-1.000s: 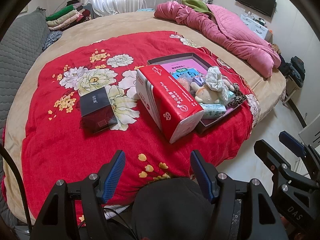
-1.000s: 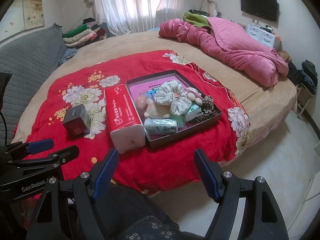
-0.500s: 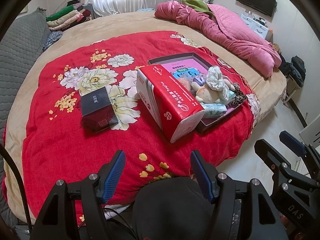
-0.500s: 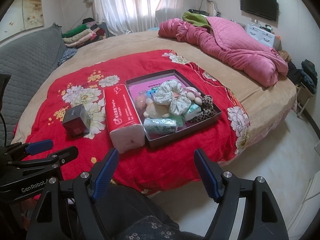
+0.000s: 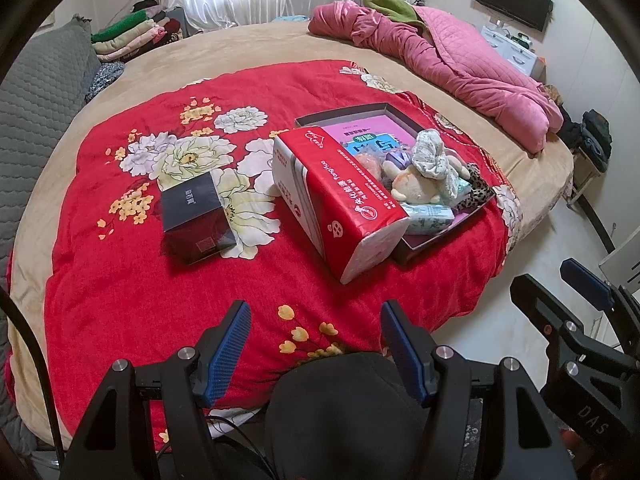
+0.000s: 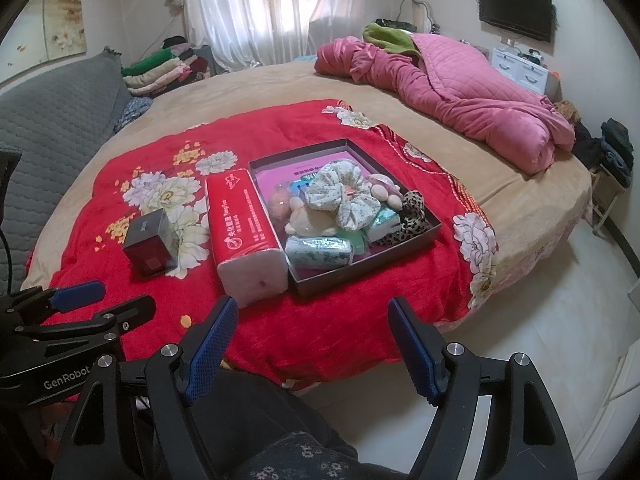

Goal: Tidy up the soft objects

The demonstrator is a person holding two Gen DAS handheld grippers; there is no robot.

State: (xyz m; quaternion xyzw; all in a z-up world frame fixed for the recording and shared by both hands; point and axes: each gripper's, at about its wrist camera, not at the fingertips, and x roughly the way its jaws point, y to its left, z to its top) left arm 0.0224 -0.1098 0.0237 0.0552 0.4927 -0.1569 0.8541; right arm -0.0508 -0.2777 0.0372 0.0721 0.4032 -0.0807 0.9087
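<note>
A dark shallow box (image 6: pixel 404 242) sits on the red floral blanket (image 6: pixel 340 320) and holds soft items: a floral scrunchie (image 6: pixel 344 194), a leopard-print scrunchie (image 6: pixel 412 216), a cream plush toy (image 6: pixel 304 220) and a tissue pack (image 6: pixel 318 251). The box also shows in the left wrist view (image 5: pixel 432 240). A red tissue package (image 6: pixel 244 224) lies against its left side. My left gripper (image 5: pixel 314 344) and my right gripper (image 6: pixel 310 340) are both open and empty, held back off the bed's near edge.
A small dark red box (image 6: pixel 150 246) stands left of the tissue package. A pink quilt (image 6: pixel 460 96) lies bunched at the far right of the round bed. A grey sofa (image 6: pixel 52 120) is at left, folded clothes (image 6: pixel 160 68) behind. Tiled floor (image 6: pixel 540 320) lies right.
</note>
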